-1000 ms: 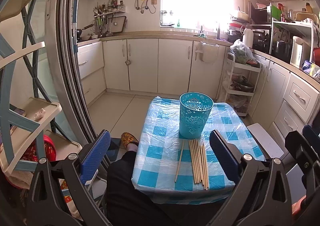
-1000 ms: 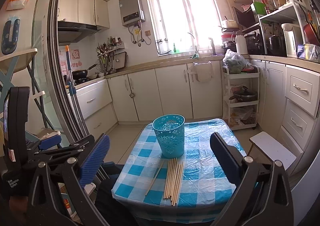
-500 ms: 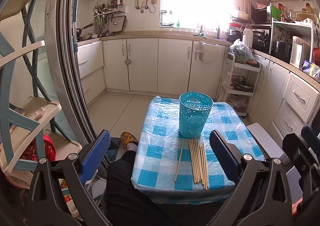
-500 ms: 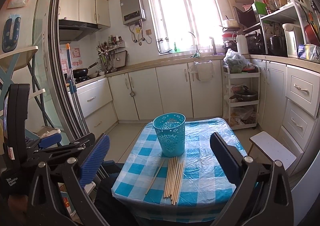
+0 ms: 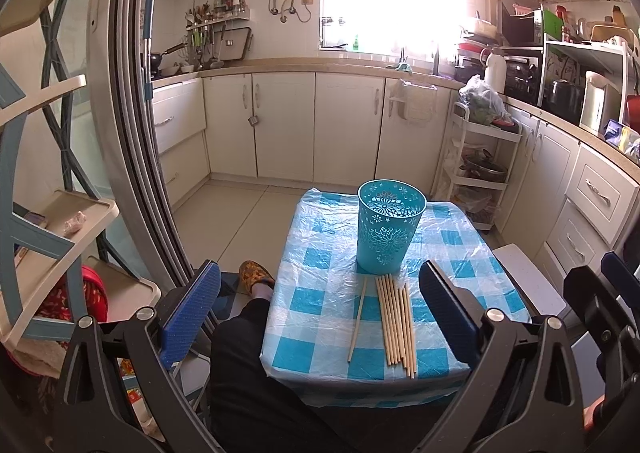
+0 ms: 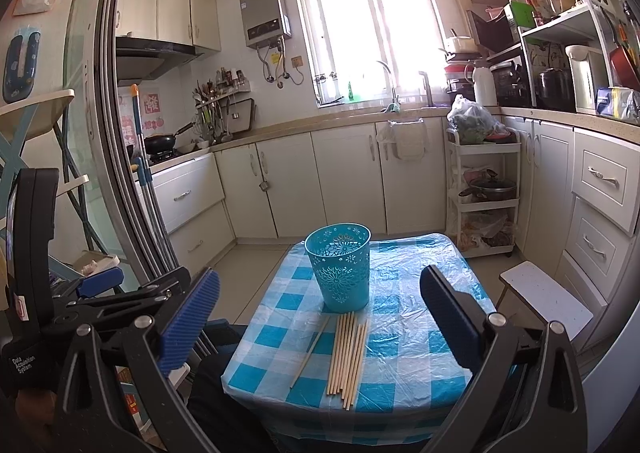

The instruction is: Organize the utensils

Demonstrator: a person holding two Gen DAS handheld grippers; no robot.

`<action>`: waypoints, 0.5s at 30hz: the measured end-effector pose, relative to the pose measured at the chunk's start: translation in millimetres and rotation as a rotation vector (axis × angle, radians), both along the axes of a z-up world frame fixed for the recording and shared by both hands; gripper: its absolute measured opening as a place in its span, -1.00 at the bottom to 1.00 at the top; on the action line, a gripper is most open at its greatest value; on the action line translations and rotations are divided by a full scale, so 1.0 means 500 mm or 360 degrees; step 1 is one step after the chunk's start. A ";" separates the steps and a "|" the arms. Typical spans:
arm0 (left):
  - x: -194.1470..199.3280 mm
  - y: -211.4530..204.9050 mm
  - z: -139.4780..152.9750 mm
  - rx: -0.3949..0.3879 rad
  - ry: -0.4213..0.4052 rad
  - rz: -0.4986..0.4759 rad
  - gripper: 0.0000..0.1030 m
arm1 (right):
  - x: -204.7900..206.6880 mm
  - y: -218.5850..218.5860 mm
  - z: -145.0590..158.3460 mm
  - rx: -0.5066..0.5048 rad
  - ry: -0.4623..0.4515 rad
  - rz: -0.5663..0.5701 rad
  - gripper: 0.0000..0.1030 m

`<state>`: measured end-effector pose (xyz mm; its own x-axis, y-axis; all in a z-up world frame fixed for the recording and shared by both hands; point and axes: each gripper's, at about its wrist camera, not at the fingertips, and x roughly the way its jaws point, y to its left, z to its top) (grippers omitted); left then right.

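Although a second has passed, little differs from the earlier frames: both grippers hang short of the tabletop (image 5: pixel 320 253) with fingers spread wide and grasping nothing, the left gripper (image 5: pixel 319 307) and right gripper (image 6: pixel 319 317) barely shifted. One teal cup (image 5: pixel 390 228) stands upright on the checked cloth, nothing visible inside it. Just in front lie the wooden chopsticks (image 5: pixel 396 323), about eight bundled side by side and one apart to their left.
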<state>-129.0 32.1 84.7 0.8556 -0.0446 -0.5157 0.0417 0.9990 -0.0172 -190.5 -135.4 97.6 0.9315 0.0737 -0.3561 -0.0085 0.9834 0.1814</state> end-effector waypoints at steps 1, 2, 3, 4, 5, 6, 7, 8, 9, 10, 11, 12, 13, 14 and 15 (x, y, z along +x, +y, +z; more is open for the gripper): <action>0.003 -0.002 -0.005 0.0001 0.0011 -0.0003 0.85 | 0.004 0.001 -0.004 -0.0004 0.0011 0.0000 0.87; 0.008 -0.005 -0.011 0.0005 0.0023 -0.0009 0.86 | 0.009 0.001 -0.010 -0.0015 0.0029 0.0000 0.87; 0.016 -0.008 -0.020 0.0014 0.0042 -0.0022 0.86 | 0.021 0.000 -0.014 -0.0051 0.0107 -0.0002 0.87; 0.024 -0.009 -0.028 0.0020 0.0060 -0.0035 0.86 | 0.032 -0.001 -0.022 -0.0061 0.0151 -0.0006 0.87; 0.035 -0.011 -0.039 0.0027 0.0082 -0.0048 0.85 | 0.052 -0.002 -0.030 -0.0109 0.0278 -0.0013 0.87; 0.047 -0.011 -0.049 0.0032 0.0103 -0.0052 0.85 | 0.069 -0.005 -0.044 -0.0131 0.0348 -0.0021 0.87; 0.065 -0.009 -0.065 0.0030 0.0139 -0.0062 0.85 | 0.087 -0.008 -0.058 -0.0153 0.0455 -0.0024 0.87; 0.082 -0.006 -0.080 0.0023 0.0179 -0.0066 0.85 | 0.104 -0.012 -0.074 -0.0155 0.0525 -0.0026 0.87; 0.102 -0.004 -0.098 0.0017 0.0225 -0.0063 0.85 | 0.126 -0.020 -0.094 -0.0144 0.0582 -0.0028 0.87; 0.116 0.000 -0.111 0.0018 0.0253 -0.0059 0.85 | 0.147 -0.029 -0.115 -0.0129 0.0625 -0.0031 0.87; 0.133 0.002 -0.128 0.0023 0.0285 -0.0053 0.85 | 0.170 -0.037 -0.137 -0.0118 0.0662 -0.0030 0.87; 0.153 0.002 -0.147 0.0027 0.0328 -0.0046 0.85 | 0.189 -0.042 -0.160 -0.0115 0.0634 -0.0028 0.87; 0.170 0.007 -0.163 0.0025 0.0360 -0.0047 0.85 | 0.212 -0.048 -0.188 -0.0118 0.0620 -0.0025 0.87; 0.186 0.007 -0.179 0.0021 0.0394 -0.0054 0.85 | 0.240 -0.058 -0.217 -0.0109 0.0696 -0.0019 0.87; 0.206 0.004 -0.198 0.0024 0.0431 -0.0064 0.85 | 0.257 -0.066 -0.234 -0.0139 0.0713 -0.0029 0.86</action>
